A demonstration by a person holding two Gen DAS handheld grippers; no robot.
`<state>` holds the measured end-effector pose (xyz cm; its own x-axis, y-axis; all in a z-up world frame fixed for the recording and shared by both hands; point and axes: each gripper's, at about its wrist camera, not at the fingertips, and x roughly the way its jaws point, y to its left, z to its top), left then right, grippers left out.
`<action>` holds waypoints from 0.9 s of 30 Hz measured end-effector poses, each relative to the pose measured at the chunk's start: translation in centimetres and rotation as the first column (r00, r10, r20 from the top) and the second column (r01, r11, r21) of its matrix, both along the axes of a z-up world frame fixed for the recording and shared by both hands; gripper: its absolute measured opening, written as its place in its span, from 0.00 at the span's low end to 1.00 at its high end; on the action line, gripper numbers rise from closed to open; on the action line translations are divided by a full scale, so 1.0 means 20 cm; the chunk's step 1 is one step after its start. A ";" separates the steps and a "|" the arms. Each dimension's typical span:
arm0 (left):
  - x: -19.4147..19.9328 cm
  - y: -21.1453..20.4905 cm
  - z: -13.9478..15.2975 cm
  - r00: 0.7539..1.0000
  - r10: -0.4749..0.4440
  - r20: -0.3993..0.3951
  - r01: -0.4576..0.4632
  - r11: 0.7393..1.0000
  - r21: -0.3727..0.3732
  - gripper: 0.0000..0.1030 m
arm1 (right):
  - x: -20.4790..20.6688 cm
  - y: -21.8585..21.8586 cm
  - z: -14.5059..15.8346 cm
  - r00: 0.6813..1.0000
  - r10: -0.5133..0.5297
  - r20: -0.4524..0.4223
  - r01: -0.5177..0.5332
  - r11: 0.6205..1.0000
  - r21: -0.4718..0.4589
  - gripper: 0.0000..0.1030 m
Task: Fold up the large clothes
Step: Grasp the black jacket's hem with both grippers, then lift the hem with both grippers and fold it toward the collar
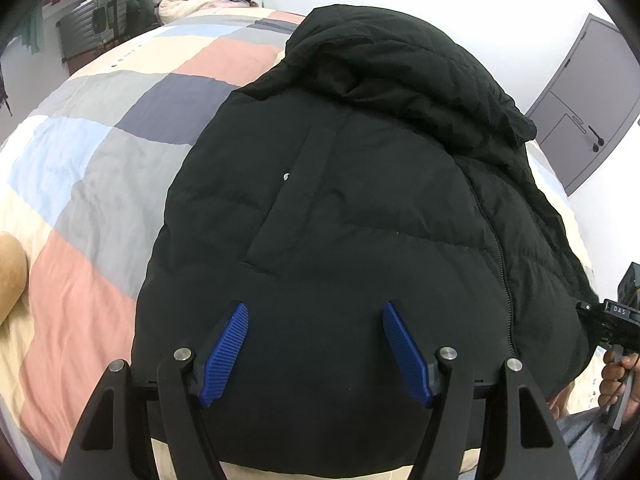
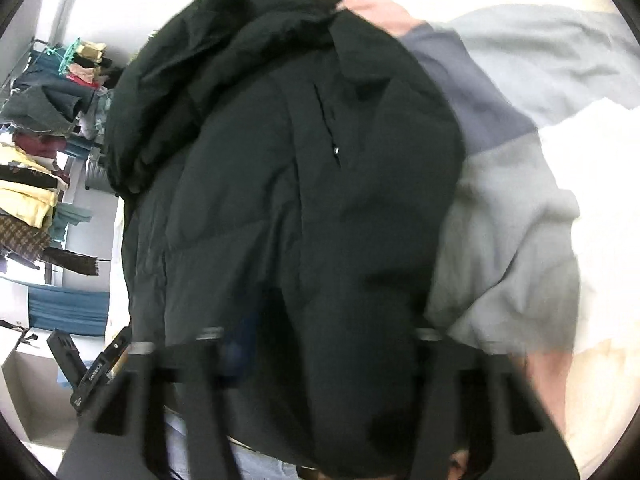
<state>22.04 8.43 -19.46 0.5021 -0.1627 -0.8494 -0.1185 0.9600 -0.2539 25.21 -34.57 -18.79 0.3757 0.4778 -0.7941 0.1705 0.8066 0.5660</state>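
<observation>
Left tongs (image 1: pixel 316 354): blue ribbed pads spread apart, nothing between them, hovering over the near hem of the black quilted puffer jacket (image 1: pixel 352 208). Right tongs (image 2: pixel 320 364): that view is smeared by motion; one dark blue pad shows faintly at about 7 o'clock, the other is lost against black fabric, so you cannot tell whether they are apart, together, or gripping cloth.

Jacket location: lying on the bed with the pastel patchwork quilt (image 1: pixel 100 184), filling the centre of the left view. Hood or collar bunched toward 12 o'clock to 1 o'clock, front zipper running down toward 4 o'clock, a flat placket strip with a small silver snap near centre. Hem closest to you at 6 o'clock.

Progress, as a judgement: early to middle. The body looks roughly gathered into a long narrow shape, possibly with the sides already turned in, but the far end is still a lumpy heap and the right edge sags off toward 3 o'clock. No crosswise fold shows. Left to do, likely: flatten the hood end, square the right edge, then bring hem toward collar.

Background: grey hard-shell suitcase (image 1: pixel 94 20) and piled laundry at 11 o'clock, grey door (image 1: pixel 588 100) at 2 o'clock. Your right hand (image 1: pixel 618 376) shows at 4 o'clock on the other handle.
</observation>
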 end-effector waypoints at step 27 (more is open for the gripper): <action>0.03 0.57 -0.33 0.919 0.270 -0.288 -0.353 0.889 -0.292 0.85 | -0.02 -0.11 -0.03 0.996 -0.086 -0.029 0.089 0.989 0.119 0.24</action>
<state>22.67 19.85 -25.97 0.3684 -0.3229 -0.8718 -0.4927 0.7274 -0.4776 24.76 -36.73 -19.37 0.4020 0.5363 -0.7422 0.2525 0.7142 0.6528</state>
